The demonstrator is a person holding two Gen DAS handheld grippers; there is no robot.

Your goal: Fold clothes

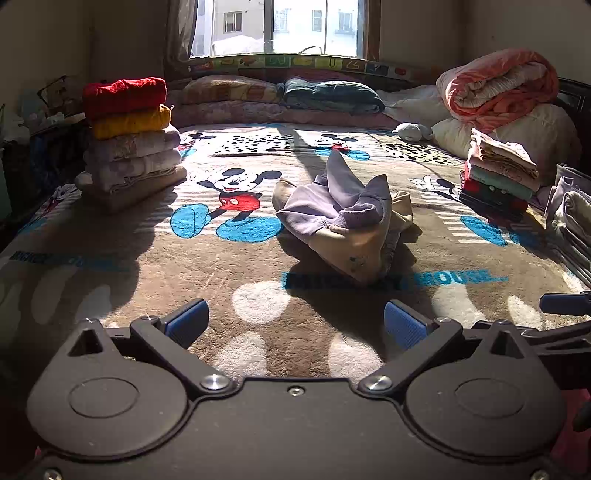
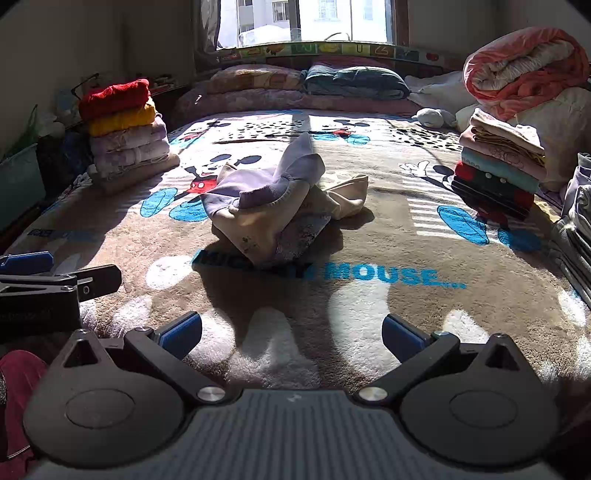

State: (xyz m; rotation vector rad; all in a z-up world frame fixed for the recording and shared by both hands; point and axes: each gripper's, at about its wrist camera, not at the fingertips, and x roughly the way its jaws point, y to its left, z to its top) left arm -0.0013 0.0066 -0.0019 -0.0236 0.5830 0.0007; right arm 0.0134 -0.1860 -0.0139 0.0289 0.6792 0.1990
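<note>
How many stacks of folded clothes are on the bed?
2 clear ones: a left stack topped by a red item, and a right stack near the pillows. More folded fabric at the right edge is cut off.

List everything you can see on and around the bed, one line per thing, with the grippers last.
crumpled garment: one, lilac and cream, unfolded, middle of the blanket
blanket: one, brown with cartoon mouse prints and blue lettering, covering the bed
left stack of folded clothes: one, red on top, then yellow, lilac and beige, left edge of the bed
right stack of folded clothes: one, cream and pink on top, teal, red and dark below, right side of the bed
pillows: several, patterned and dark green, at the head under the window
rolled quilt: one, pink and orange, far right corner
soft toy: one, pale, near the quilt
window: one, bright, far wall
left gripper: black with blue pads, open, empty
right gripper: black with blue pads, open, empty
</note>
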